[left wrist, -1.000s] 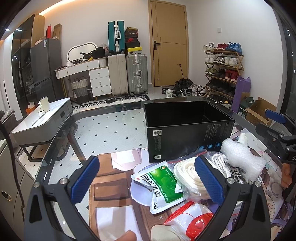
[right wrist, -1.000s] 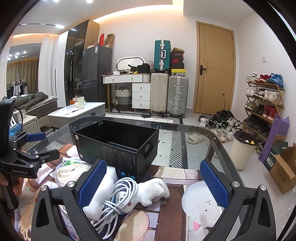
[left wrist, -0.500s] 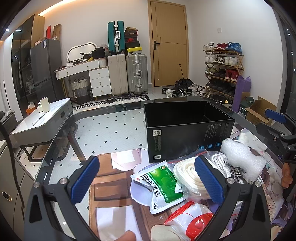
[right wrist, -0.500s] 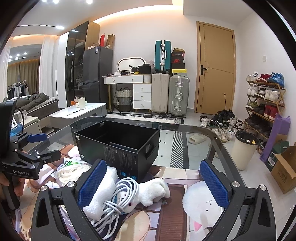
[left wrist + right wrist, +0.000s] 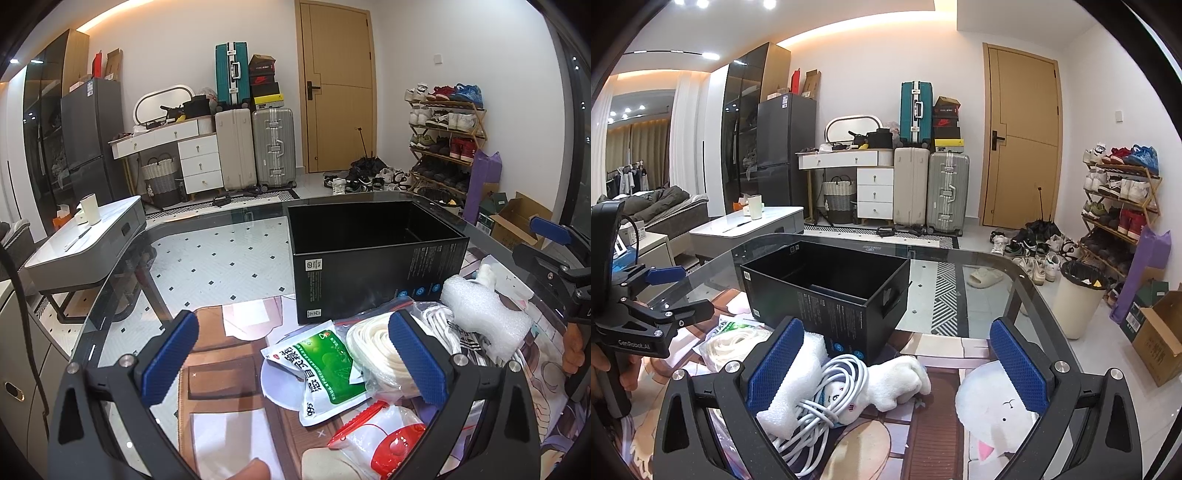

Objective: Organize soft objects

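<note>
An open, empty black box (image 5: 373,254) (image 5: 827,284) stands on the glass table. In front of it lies a pile: a green-and-white pouch (image 5: 325,365), a bagged white rope coil (image 5: 373,347), white foam (image 5: 484,314) (image 5: 790,384), a white cable coil (image 5: 831,398), a white plush toy (image 5: 897,376) and a red-and-white bag (image 5: 388,439). My left gripper (image 5: 291,362) is open above the pouch and rope. My right gripper (image 5: 894,369) is open above the cable and plush. Each gripper also shows in the other's view (image 5: 665,291) (image 5: 554,243).
The glass table (image 5: 990,288) has a printed mat (image 5: 229,373) under the pile; its curved edge runs behind the box. A white cat-face cushion (image 5: 997,410) lies at the right. Beyond stand a low white table (image 5: 85,236), suitcases, a shoe rack and a bin (image 5: 1078,299).
The right gripper view has shifted slightly, with the box and pile drifting a little right. The left gripper has not visibly moved. Both stay open.
</note>
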Demonstrator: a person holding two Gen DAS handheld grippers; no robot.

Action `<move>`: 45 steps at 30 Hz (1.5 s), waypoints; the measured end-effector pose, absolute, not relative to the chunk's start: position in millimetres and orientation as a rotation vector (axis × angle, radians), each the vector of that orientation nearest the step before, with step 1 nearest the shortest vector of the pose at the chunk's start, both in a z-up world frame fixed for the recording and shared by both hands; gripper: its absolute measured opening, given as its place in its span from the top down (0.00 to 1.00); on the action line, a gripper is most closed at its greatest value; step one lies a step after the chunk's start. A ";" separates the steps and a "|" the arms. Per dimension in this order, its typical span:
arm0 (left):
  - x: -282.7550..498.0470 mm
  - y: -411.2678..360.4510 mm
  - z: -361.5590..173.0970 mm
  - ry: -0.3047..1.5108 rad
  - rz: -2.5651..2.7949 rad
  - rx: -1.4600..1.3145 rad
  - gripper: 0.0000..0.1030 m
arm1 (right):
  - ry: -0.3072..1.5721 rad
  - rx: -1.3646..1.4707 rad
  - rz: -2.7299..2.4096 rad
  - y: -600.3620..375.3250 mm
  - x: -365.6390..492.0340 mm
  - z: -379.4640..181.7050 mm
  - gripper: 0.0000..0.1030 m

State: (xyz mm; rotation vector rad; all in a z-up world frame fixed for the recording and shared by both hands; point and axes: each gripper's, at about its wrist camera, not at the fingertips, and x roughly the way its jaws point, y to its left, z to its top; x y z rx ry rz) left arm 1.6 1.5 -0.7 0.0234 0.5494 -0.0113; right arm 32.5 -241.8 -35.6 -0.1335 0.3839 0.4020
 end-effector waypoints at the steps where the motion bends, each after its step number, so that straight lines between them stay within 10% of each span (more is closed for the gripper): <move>1: 1.6 1.3 -0.6 0.550 -0.012 0.023 0.00 | 0.386 -0.134 0.403 -241.8 33.2 -35.5 0.00; 39: -27.7 -21.8 -19.7 0.759 -0.115 -0.013 0.00 | 0.624 -0.165 0.567 -204.8 27.0 -38.9 0.01; 45: -29.9 -21.6 -25.0 0.808 -0.130 -0.021 0.00 | 0.675 -0.160 0.564 -198.7 35.7 -46.1 0.19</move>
